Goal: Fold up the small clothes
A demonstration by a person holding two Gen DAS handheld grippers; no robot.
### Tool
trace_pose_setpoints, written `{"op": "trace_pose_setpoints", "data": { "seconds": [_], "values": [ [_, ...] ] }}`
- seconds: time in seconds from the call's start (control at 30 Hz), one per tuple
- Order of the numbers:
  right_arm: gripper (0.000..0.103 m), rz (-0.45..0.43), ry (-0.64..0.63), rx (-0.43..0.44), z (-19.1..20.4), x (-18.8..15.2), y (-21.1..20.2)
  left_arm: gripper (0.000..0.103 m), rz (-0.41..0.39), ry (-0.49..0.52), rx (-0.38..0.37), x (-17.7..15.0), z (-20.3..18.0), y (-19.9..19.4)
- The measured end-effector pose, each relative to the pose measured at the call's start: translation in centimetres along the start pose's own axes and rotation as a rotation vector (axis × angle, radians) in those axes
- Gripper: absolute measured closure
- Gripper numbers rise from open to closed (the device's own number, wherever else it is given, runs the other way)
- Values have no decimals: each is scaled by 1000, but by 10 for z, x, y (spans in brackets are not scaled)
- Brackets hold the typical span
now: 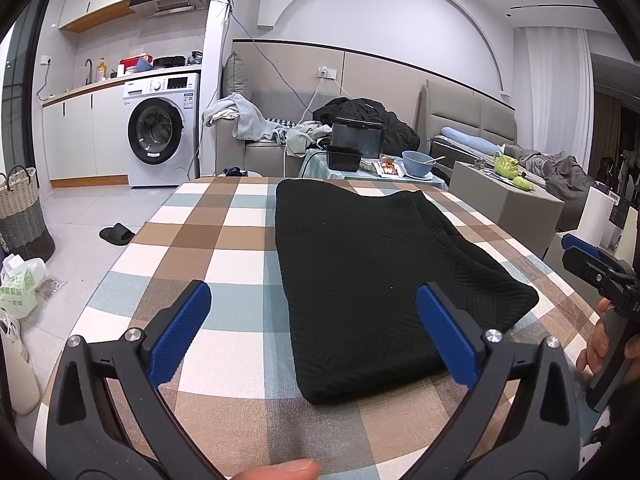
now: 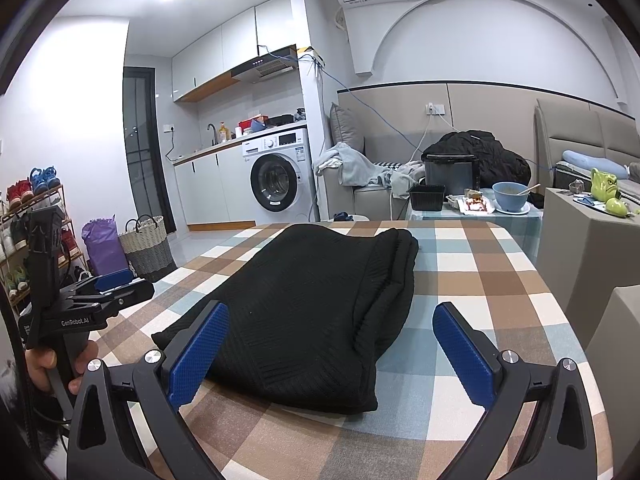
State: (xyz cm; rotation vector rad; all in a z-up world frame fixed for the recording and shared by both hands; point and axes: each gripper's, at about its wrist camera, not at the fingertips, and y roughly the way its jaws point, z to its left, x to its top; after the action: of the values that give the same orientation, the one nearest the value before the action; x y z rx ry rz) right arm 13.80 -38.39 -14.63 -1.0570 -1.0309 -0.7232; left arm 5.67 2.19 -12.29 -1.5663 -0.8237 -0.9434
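Observation:
A black ribbed garment (image 1: 372, 276) lies folded into a long rectangle on the checked tablecloth (image 1: 224, 236). It also shows in the right wrist view (image 2: 316, 312), with stacked folded layers at its far right edge. My left gripper (image 1: 314, 300) is open and empty, held above the garment's near left edge. My right gripper (image 2: 330, 320) is open and empty, held above the garment's near end. Each gripper shows at the edge of the other's view, the right one (image 1: 596, 264) and the left one (image 2: 108, 284).
Beyond the table stand a small side table with a blue bowl (image 1: 418, 162) and black containers (image 1: 344, 156), a sofa with piled clothes (image 1: 360, 116), a washing machine (image 1: 164, 128), a woven basket (image 1: 22, 216), a slipper (image 1: 117, 234) and a grey box (image 2: 580, 232) at the right.

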Motion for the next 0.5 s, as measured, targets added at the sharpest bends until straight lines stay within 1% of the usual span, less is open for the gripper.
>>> {"op": "trace_pose_setpoints", "data": {
  "seconds": [0.5],
  "values": [
    [0, 1, 0, -1, 0, 0, 0, 1, -3, 1, 0, -1, 1, 0]
  ]
}}
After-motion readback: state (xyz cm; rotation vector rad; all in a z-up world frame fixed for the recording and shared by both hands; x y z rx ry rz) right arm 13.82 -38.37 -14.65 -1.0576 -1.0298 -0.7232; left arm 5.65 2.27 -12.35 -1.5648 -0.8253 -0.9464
